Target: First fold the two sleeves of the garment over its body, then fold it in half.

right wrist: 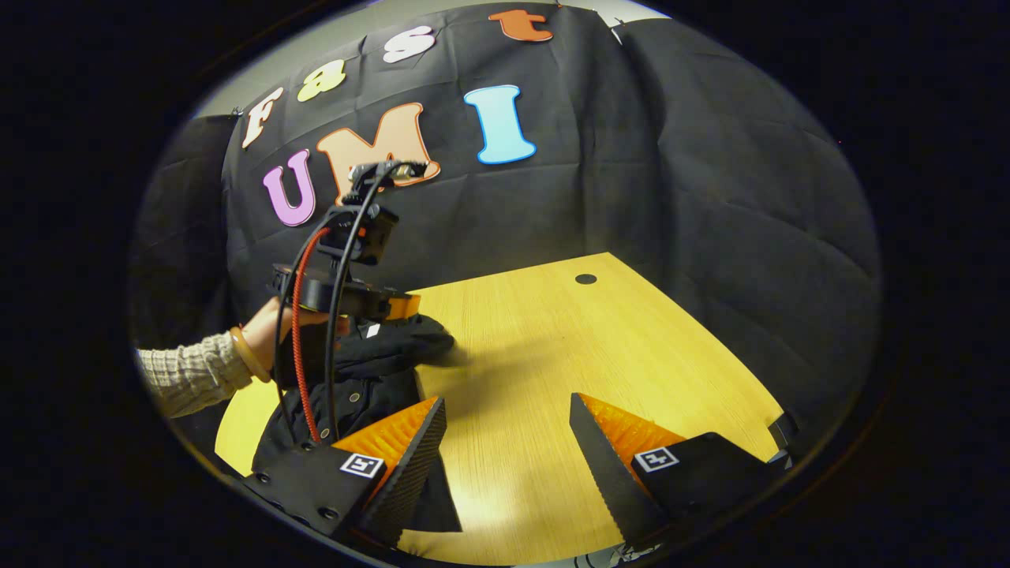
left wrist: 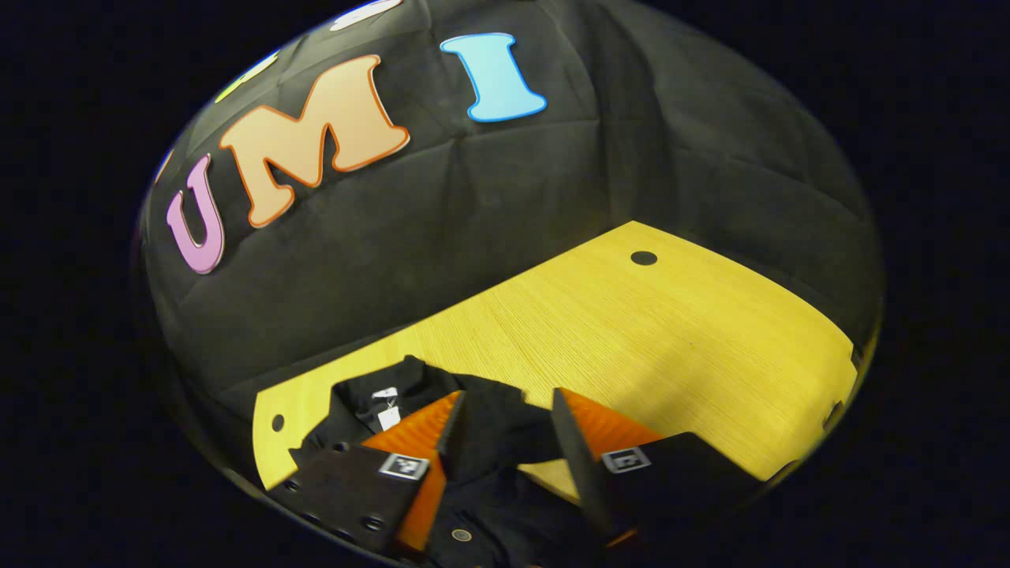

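Wooden table (right wrist: 552,355); black garment (right wrist: 371,371) bunched; both grippers' jaws apart.

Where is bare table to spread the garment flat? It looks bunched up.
Free: the wooden table from the black garment across to the round hole and the far edge. Crowded: the near-left corner, under the garment and the left claw.

The table (right wrist: 552,347) was seen to be of pale wood with a fine straight grain and a smooth, faintly sheened finish. The garment (left wrist: 489,430) was of soft, matt dark cloth, creased, with small glossy round snaps and a paper tag (left wrist: 388,416) at its collar. Ridged, rough-looking faces were shown on the inner fingers (right wrist: 410,450). A knitted, ribbed sleeve (right wrist: 189,375) was seen.
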A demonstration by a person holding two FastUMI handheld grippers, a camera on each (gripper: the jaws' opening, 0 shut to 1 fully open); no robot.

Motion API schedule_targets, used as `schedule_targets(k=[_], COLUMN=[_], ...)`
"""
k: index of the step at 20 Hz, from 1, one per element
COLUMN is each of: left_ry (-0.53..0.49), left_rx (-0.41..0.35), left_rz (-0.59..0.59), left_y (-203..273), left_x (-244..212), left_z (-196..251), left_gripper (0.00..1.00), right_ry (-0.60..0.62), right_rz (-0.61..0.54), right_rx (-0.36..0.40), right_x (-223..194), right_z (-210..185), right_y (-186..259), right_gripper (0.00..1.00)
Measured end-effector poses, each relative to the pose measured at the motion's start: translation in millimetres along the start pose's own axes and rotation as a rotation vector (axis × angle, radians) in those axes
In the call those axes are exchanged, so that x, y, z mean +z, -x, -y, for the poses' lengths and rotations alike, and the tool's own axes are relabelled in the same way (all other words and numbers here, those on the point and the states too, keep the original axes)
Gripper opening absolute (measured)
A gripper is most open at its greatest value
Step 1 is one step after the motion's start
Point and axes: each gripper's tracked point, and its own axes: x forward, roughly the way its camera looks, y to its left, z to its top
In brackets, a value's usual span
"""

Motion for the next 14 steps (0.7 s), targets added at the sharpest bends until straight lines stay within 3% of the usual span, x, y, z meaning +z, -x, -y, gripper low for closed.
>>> schedule_targets(k=[2,9,14], left_ry=[-0.033,0.008,0.155], left_rx=[0.056,0.177,0.276], left_rz=[0.038,0.17,0.154], left_y=[14.3,87.7,150.9], left_x=[14.4,32.1,-17.6], left_z=[-17.8,-72.6,-107.3], left_gripper=[0.94,0.94,0.94], right_ry=[0.011,0.083,0.165], right_rz=[-0.004,-0.033,-0.067], right_rx=[0.03,0.153,0.22], right_x=[0.1,-12.3,-33.8], right_z=[-10.6,-49.2,-71.5], right_y=[-3.7,-11.9,-11.7], right_gripper=[0.99,0.99,0.99])
